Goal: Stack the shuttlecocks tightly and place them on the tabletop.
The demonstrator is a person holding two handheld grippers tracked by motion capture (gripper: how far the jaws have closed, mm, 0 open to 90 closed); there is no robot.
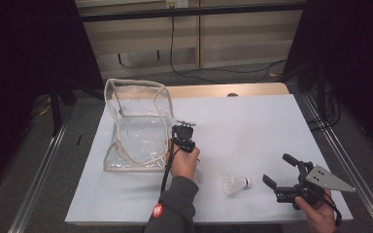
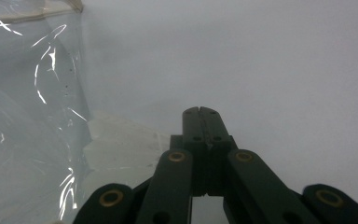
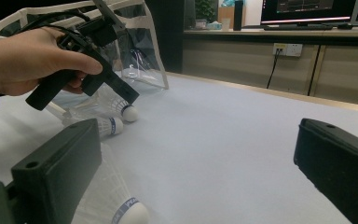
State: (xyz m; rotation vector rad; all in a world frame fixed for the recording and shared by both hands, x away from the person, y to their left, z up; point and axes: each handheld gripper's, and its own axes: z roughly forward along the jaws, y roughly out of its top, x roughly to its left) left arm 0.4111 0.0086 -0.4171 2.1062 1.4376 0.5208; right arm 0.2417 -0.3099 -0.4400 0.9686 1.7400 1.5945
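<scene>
The right gripper (image 1: 278, 173) hangs low over the near right part of the white table (image 1: 252, 126) with its jaws spread wide and nothing between them. Just to its left lies a shuttlecock (image 1: 235, 184) on its side, apart from the jaws. Its long axis runs roughly across the table: the feather skirt points toward the left hand, the white cork tip toward the right gripper. In the right gripper view the same shuttlecock (image 3: 116, 205) sits at the foot of one jaw, cork tip turned toward the gap, so it lies slightly off the gripper's centre line rather than squarely between the jaws.

The left gripper (image 1: 181, 127) has its jaws pressed fully together and, as far as I can tell, holds nothing. It points down at the table beside the clear plastic bag (image 1: 136, 121), which stands open just to its left. In the right gripper view, 2 more shuttlecocks, one (image 3: 127, 111) under the left gripper's tip and another (image 3: 106, 126) beside it, lie close by the bag.

The right gripper is clearly the nearer tool to the lone shuttlecock. My judgement: a short sideways shift toward the left would bring the cork end between its jaws, closing across the long axis.
</scene>
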